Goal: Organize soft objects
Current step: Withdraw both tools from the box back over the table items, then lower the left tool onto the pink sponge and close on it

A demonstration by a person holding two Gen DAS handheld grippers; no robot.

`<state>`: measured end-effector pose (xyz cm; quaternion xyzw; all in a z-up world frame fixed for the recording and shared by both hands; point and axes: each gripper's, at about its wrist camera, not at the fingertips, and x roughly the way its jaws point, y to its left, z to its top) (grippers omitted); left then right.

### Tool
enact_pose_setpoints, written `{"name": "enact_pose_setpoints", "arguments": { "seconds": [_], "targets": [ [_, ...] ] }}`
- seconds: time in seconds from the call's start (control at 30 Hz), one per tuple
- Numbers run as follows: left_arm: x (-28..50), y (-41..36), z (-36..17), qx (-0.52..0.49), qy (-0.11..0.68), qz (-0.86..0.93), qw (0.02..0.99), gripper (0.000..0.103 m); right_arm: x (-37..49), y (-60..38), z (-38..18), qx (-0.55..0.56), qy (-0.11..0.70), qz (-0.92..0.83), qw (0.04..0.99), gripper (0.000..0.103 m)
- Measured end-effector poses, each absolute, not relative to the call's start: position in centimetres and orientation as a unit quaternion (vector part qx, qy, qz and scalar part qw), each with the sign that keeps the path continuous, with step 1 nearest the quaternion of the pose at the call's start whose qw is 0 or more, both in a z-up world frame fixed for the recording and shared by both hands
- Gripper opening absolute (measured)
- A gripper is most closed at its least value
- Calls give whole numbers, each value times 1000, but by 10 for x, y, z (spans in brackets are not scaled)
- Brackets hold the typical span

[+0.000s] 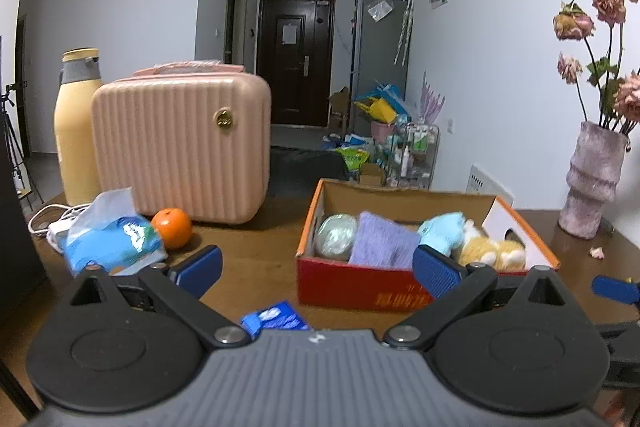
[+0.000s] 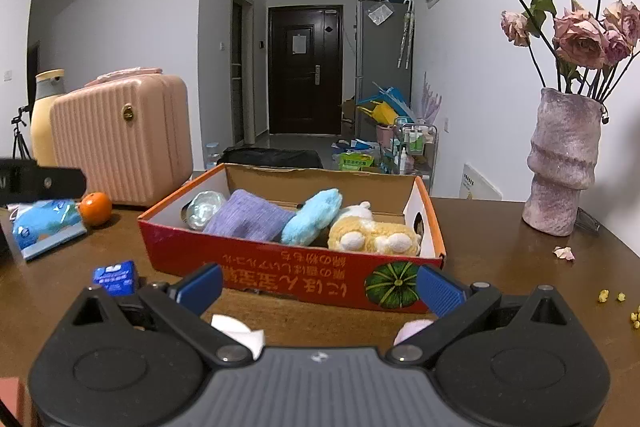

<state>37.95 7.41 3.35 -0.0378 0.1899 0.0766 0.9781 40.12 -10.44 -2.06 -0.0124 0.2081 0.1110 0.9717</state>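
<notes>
A red cardboard box (image 1: 360, 287) (image 2: 280, 267) stands on the brown table. Inside lie a purple cloth (image 1: 382, 241) (image 2: 248, 215), a light blue plush (image 1: 442, 231) (image 2: 312, 217), a yellow-and-white plush toy (image 1: 492, 251) (image 2: 374, 233) and a pearly round object (image 1: 336, 235) (image 2: 204, 209). My left gripper (image 1: 318, 269) is open in front of the box's left part, nothing between its fingers. My right gripper (image 2: 320, 287) is open before the box's front wall. Under it, white (image 2: 240, 333) and pale pink (image 2: 412, 331) soft pieces peek out.
A pink ribbed case (image 1: 180, 143) (image 2: 120, 139) and a yellow bottle (image 1: 76, 131) stand at the back left. An orange (image 1: 172, 227) (image 2: 95, 207), a blue tissue pack (image 1: 112, 239) (image 2: 44, 223) and a small blue packet (image 1: 276, 317) (image 2: 115, 277) lie left. A pink vase (image 1: 596, 179) (image 2: 562, 163) with dried roses stands right.
</notes>
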Motion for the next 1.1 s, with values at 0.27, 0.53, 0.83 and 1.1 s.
{"name": "enact_pose_setpoints", "arguments": {
  "seconds": [0.27,0.53,0.83,1.1],
  "targets": [
    [350,86,22,-38,217,83,972,103,376,-107,-21,-14,207,119,971,103],
    [315,84,18,-33,228,79,970,103,345,-111,-21,-16,206,125,970,103],
    [275,75,10,-31,241,83,967,103,310,-117,-23,-19,205,134,969,103],
    [247,70,-4,-36,263,104,958,103,286,-126,-29,-25,209,143,967,103]
  ]
}}
